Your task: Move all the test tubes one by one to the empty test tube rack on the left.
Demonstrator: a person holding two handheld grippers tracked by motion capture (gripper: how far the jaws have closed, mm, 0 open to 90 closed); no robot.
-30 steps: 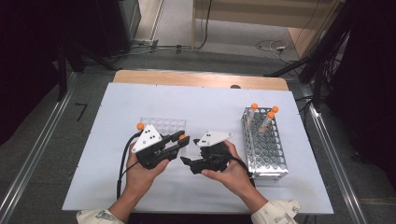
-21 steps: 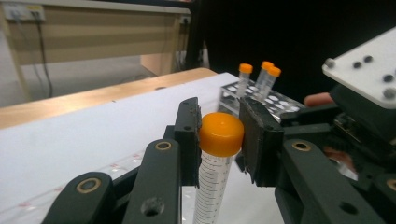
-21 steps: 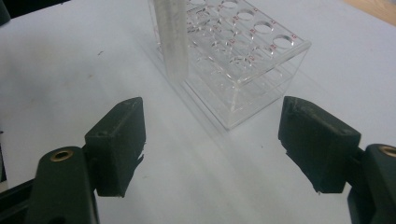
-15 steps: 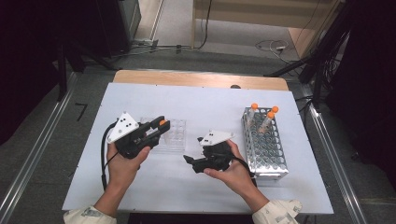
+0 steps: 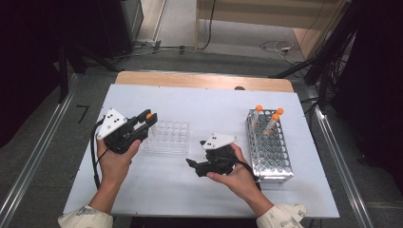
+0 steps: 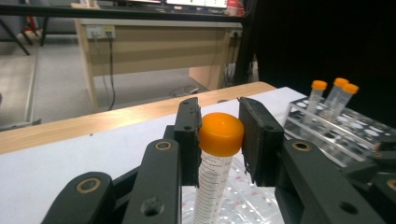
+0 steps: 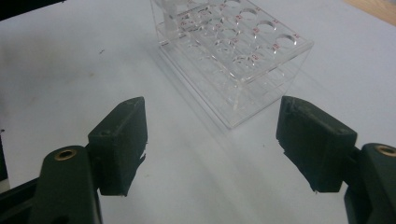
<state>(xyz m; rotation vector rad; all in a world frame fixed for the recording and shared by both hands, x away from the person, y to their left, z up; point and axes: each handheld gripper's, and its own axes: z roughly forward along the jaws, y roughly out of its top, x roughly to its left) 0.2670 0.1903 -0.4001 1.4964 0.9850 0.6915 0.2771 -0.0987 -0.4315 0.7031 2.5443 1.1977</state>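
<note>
My left gripper (image 5: pixel 146 120) is shut on the orange cap of a clear graduated tube (image 5: pixel 149 115), held upright at the left end of a small clear rack (image 5: pixel 167 137). In the left gripper view the cap (image 6: pixel 221 133) sits squeezed between both pads. My right gripper (image 5: pixel 191 164) lies low on the table in front of the small rack and points left. Its jaws stand wide open with nothing between them (image 7: pixel 210 135), and the clear rack (image 7: pixel 233 51) lies just ahead.
A large clear rack (image 5: pixel 268 147) stands at the right, holding orange-capped tubes (image 5: pixel 258 109) at its far end. The white mat (image 5: pixel 199 109) covers the table, with a wooden strip (image 5: pixel 199 80) along its far edge. Metal rails run down both sides.
My left gripper has swung left and away from the right gripper, ending at the small rack's left end with the tube in its jaws. The right gripper has hardly moved.
</note>
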